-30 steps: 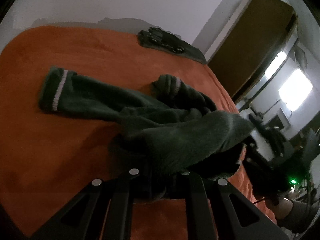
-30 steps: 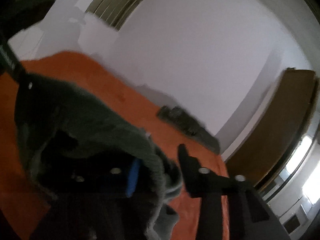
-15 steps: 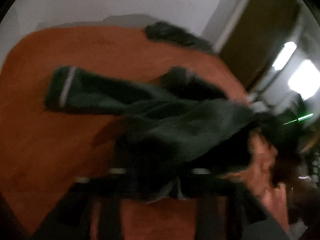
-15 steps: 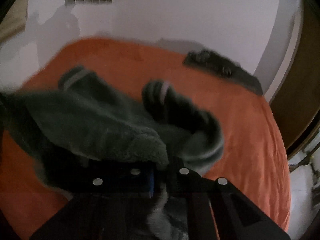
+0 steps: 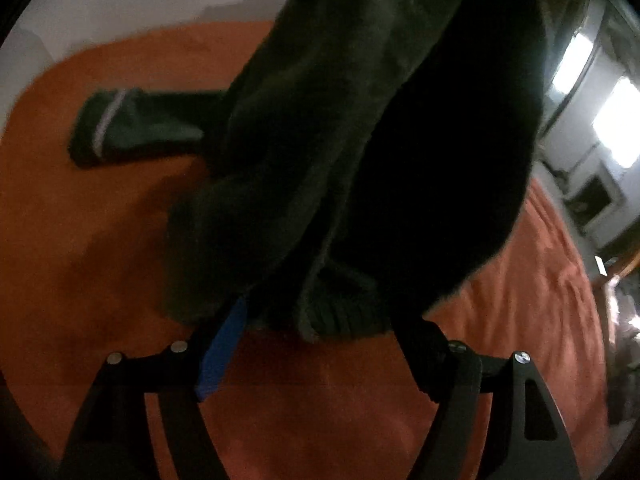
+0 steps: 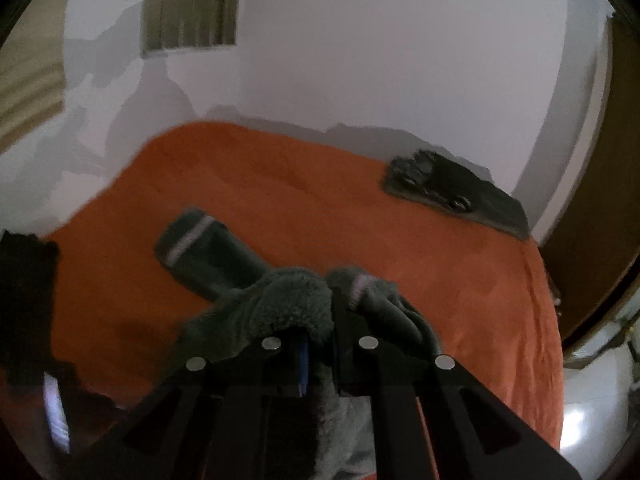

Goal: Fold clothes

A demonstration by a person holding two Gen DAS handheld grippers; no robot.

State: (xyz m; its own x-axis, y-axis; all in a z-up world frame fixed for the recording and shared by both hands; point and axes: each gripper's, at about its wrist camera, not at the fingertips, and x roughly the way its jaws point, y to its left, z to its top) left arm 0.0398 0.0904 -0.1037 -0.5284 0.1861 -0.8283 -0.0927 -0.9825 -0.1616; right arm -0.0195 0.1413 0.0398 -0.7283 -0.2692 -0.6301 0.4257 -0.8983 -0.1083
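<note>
Orange bedding (image 6: 304, 196) covers the bed below a pale wall, and everything else is placed around it. Hanging above the near part of that cover is a dark green fleece sweater (image 5: 352, 128), lifted into a thick drooping mass, with one sleeve still lying flat on the orange and ending in a cuff with a pale stripe (image 5: 105, 122). The right gripper (image 6: 320, 320) has its jaws pressed together on a bunched fold of the fleece, which spills over its black fingers. The left gripper (image 5: 320, 328) has just been opening; its jaws stand wide apart, with the ribbed hem of the sweater hanging down between them, and the blue pad (image 5: 222, 350) on one finger is bare. At the far corner of the cover, near the wall, lies a flat dark piece of clothing (image 6: 456, 194).
</note>
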